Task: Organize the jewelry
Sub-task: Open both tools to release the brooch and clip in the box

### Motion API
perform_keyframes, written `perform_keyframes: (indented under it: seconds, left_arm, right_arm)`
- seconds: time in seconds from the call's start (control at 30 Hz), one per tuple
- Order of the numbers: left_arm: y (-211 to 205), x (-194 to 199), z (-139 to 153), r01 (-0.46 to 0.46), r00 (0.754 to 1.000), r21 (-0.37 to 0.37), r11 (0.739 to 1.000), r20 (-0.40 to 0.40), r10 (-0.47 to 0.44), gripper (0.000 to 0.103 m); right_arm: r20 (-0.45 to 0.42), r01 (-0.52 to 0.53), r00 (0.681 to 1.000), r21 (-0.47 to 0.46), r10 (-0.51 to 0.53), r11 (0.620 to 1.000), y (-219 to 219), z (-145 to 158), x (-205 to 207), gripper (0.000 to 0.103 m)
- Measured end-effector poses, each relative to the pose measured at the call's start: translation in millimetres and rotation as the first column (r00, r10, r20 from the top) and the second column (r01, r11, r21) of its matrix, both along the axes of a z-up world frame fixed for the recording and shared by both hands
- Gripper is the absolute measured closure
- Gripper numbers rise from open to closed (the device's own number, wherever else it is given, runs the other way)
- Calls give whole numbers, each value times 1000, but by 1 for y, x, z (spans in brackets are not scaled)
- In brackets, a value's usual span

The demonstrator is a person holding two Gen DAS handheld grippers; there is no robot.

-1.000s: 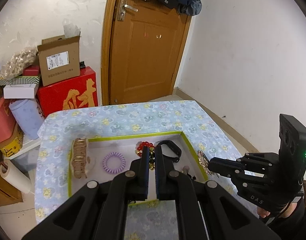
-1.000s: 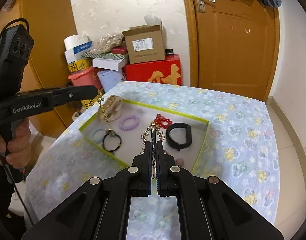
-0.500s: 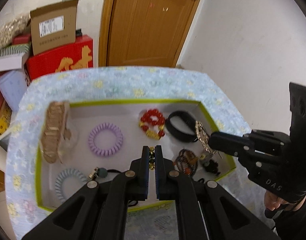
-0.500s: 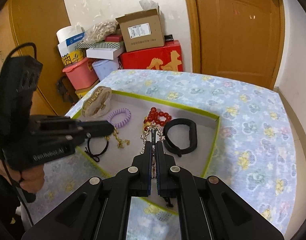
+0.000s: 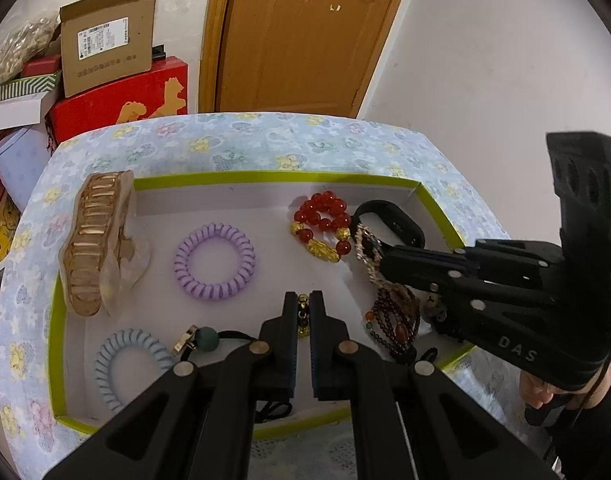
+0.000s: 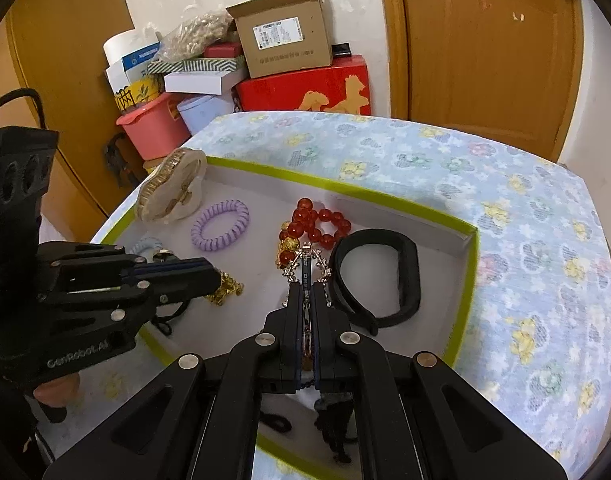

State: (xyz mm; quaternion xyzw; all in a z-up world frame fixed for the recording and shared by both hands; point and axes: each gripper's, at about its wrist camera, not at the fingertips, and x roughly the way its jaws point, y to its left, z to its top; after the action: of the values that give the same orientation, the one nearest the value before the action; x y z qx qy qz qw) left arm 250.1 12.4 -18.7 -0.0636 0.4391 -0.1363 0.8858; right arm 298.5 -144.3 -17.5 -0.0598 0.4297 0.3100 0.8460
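Observation:
A white tray with a green rim (image 5: 265, 178) lies on the flowered tablecloth. It holds a gold hair claw (image 5: 93, 240), a purple coil tie (image 5: 214, 261), a blue coil tie (image 5: 121, 364), a red bead bracelet (image 5: 321, 224), a black band (image 5: 389, 220) and a dark beaded bracelet (image 5: 397, 320). My left gripper (image 5: 303, 300) is shut on a gold chain (image 6: 225, 288), low over the tray's near half. My right gripper (image 6: 305, 284) is shut on a rhinestone bracelet (image 6: 305, 258), between the red beads and the black band (image 6: 377, 276).
Beyond the table's far left corner stand a red box (image 5: 117, 108), a cardboard box (image 5: 105, 52), a pink bin (image 6: 153, 130) and smaller boxes. A wooden door (image 5: 305, 32) is behind. The tablecloth (image 6: 525, 240) stretches right of the tray.
Both grippers have sunk toward the tray with their jewelry. The gold chain now touches the tray floor, and the right gripper has come in over the tray's right side.

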Motion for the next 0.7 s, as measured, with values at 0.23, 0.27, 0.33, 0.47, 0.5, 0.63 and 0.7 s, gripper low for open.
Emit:
perform_keyframes:
  seconds: [0.23, 0.27, 0.33, 0.47, 0.5, 0.63, 0.7]
  left_arm:
    - [-5, -6, 7, 18, 999, 26, 999, 31, -19, 83]
    - [-5, -7, 8, 18, 999, 26, 999, 36, -19, 83]
    - [-5, -10, 11, 17, 999, 28, 999, 43, -18, 83]
    - [-2, -21, 18, 4, 998, 37, 999, 57, -6, 83]
    - [-1, -24, 20, -1, 998, 38, 999, 59, -1, 83]
    - [0, -45, 28, -25, 997, 50, 998, 77, 21, 78]
    - [0, -59, 33, -31, 996, 52, 998, 88, 26, 77]
  right_arm:
    - [-12, -3, 1000, -16, 3, 1000, 4, -2, 0, 96]
    - [-11, 0, 1000, -15, 0, 1000, 4, -1, 0, 93]
    - [-5, 9, 1000, -6, -9, 1000, 1, 2, -3, 89]
    - [11, 28, 1000, 12, -28, 1000, -7, 15, -14, 88]
    - [17, 36, 999, 18, -36, 999, -10, 20, -19, 88]
    - [37, 68, 997, 29, -69, 997, -23, 34, -43, 82]
    - [39, 86, 995, 34, -88, 996, -29, 38, -55, 75]
